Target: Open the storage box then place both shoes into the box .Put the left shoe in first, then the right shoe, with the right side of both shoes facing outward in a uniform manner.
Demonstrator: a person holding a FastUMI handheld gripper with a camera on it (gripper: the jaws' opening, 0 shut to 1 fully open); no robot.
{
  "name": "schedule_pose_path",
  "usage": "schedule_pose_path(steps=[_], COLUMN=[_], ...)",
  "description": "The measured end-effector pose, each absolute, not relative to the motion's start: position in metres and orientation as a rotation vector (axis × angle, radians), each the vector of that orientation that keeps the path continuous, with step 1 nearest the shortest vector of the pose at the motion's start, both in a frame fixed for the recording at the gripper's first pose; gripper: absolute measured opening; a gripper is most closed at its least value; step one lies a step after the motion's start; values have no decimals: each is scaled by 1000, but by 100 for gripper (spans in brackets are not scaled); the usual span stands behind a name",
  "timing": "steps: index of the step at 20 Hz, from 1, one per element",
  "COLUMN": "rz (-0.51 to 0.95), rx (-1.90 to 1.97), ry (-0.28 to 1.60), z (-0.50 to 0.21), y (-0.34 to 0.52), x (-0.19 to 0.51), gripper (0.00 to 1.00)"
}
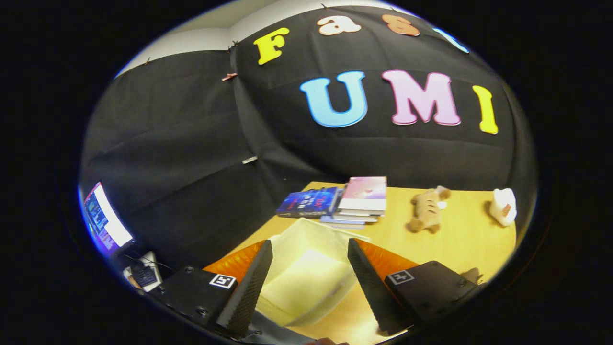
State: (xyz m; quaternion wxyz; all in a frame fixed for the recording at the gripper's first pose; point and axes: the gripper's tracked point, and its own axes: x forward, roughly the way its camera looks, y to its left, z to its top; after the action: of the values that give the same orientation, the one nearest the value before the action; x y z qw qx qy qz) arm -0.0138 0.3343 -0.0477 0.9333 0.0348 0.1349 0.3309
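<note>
The storage box point(306, 273), pale and translucent, sits on the wooden table point(459, 235) with its top open and its pale inside showing. An orange part point(234, 262), seemingly the box's lid, curves out on both sides behind the fingers. My gripper point(310, 243) hangs just above the box's near side and is open. Its two fingers stand wide apart, with the box's opening between and just ahead of them. Nothing is pressed between the fingers.
Beyond the box lies a stack of books point(361, 199) with a dark blue book point(309, 202) beside it. A brown plush toy point(427, 209) and a white plush toy point(504, 206) lie further right. A lit monitor point(103, 218) stands off the table's left.
</note>
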Motion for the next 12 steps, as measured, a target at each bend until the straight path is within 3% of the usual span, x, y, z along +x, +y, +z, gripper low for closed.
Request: schedule_pose_path(steps=[6,12], rz=[404,300], rx=[15,-112], ry=[391,547], z=[-113,-202], y=[216,143], x=[4,15], gripper=[98,99])
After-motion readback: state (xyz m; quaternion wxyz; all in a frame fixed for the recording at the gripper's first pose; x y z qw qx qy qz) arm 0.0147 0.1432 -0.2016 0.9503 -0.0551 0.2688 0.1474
